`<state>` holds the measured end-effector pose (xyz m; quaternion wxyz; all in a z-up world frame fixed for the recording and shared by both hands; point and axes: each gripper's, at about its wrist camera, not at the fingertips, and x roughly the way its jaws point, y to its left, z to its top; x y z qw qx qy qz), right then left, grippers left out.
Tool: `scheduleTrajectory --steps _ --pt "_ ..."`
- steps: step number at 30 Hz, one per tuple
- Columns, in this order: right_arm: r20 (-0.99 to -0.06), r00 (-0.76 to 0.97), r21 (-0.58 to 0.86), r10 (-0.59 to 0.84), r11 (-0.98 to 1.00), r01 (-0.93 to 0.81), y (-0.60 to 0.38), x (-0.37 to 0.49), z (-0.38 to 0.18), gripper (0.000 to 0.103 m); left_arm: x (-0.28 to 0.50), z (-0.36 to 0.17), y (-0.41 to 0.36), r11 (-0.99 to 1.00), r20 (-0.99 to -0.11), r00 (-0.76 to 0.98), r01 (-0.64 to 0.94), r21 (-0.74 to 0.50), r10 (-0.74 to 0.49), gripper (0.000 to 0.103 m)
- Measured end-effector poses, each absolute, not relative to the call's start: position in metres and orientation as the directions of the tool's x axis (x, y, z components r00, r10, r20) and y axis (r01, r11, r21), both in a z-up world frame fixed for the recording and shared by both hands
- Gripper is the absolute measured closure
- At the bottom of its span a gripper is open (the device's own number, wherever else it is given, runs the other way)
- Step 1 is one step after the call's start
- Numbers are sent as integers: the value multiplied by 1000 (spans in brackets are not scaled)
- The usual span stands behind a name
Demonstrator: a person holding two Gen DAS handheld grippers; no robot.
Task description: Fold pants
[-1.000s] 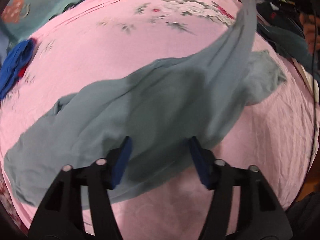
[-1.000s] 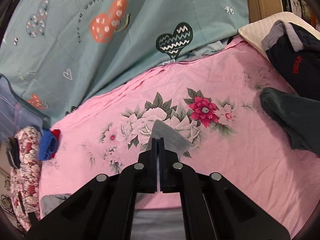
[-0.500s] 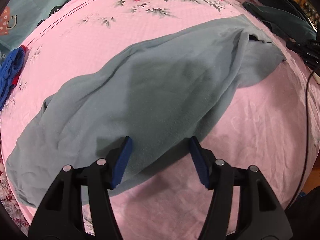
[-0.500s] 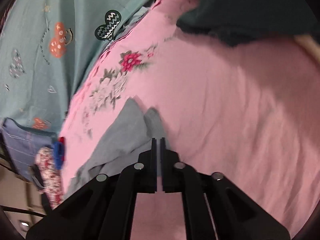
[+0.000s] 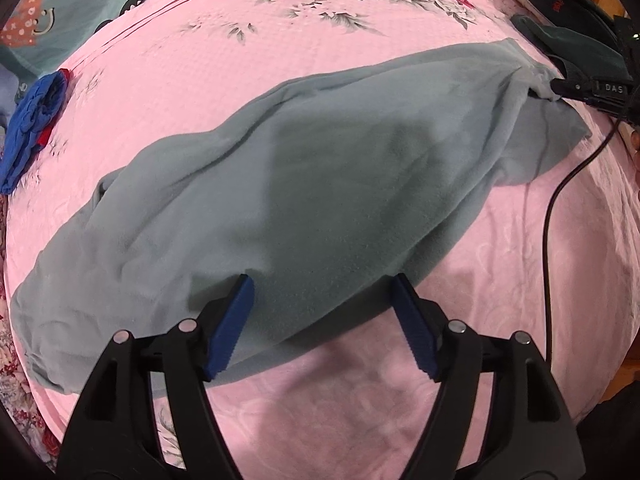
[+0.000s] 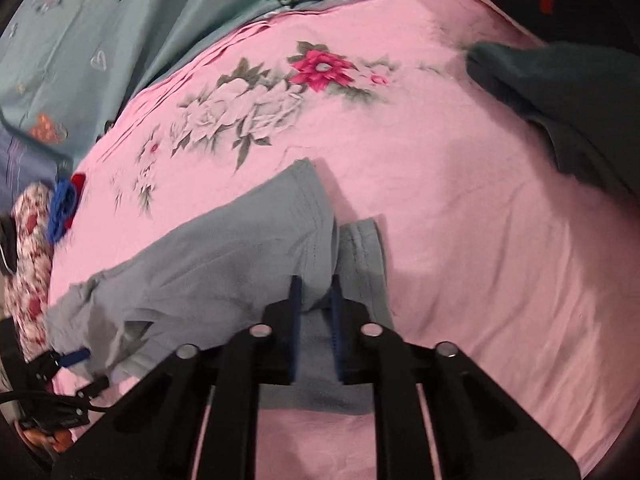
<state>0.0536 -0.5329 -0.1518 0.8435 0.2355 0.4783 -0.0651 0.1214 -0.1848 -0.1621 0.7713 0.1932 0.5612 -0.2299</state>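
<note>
We see the pants (image 5: 320,184) lying long from eight to two o'clock on the bed (image 5: 520,280); our left claw (image 5: 322,320), just widened, straddles their near edge without gripping; our right claw (image 6: 315,300), jaws narrow and easing apart, pinches the hem end.

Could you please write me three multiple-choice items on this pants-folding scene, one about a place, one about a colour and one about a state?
1. Where do the grey-blue pants lie?
A. on the pink bedsheet
B. in a basket
C. on a chair

2. What colour are the left gripper pads?
A. red
B. blue
C. white

3. How do the left gripper's jaws stand?
A. wide apart
B. clamped on a sock
C. hidden

Key: 1 A, the pants spread across the sheet; 2 B, both pads show blue; 3 A, a clear gap shows over the cloth.
</note>
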Motion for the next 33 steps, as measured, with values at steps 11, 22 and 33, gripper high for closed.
scheduleTrajectory --steps 11,22,33 --pt "-858 493 365 146 848 384 -557 -4 -157 89 114 -161 -173 815 -962 254 576 64 -104 32" --pt "-712 675 566 191 725 392 -595 -7 -135 50 110 -163 -178 819 -966 248 567 83 -74 32" --pt "-867 476 255 147 952 171 -545 64 -166 97 108 -164 -178 843 -965 260 528 106 -41 27"
